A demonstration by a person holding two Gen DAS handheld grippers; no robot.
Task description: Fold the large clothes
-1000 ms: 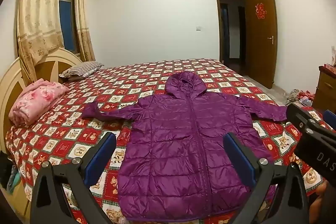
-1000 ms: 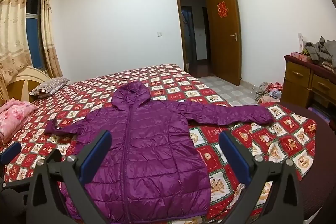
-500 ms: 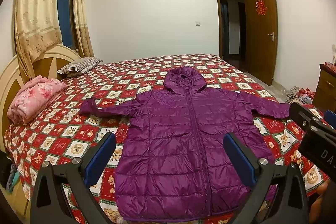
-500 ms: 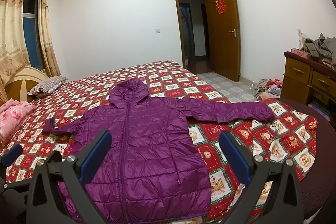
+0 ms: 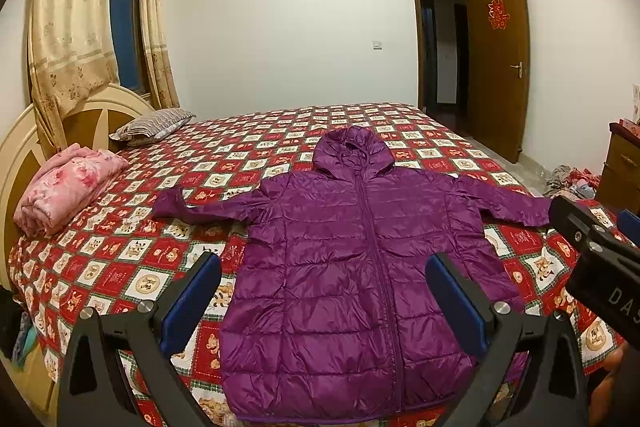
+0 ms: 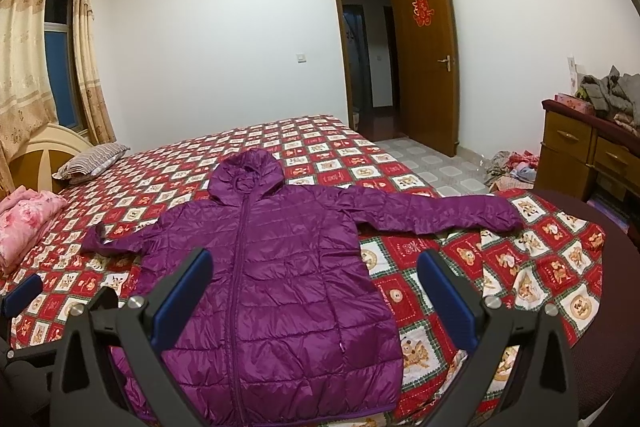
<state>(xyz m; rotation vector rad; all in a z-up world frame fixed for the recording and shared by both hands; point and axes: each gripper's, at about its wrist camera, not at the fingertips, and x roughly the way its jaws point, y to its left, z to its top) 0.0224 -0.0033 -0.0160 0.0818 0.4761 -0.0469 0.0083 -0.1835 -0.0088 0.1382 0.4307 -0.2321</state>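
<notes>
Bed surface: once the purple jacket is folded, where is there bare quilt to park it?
Free quilt lies beyond the jacket hood, stretching to the far edge, and between its left sleeve and the striped pillow. Another patch sits under the right sleeve near the corner. The headboard side is crowded by the pink blanket.

Purple hooded jacket flat on bed, left hand-held gripper agape.

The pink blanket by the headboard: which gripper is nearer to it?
Left. The left gripper hangs over the jacket's hem, on the pink blanket's side; the right gripper is further toward the dresser.
</notes>
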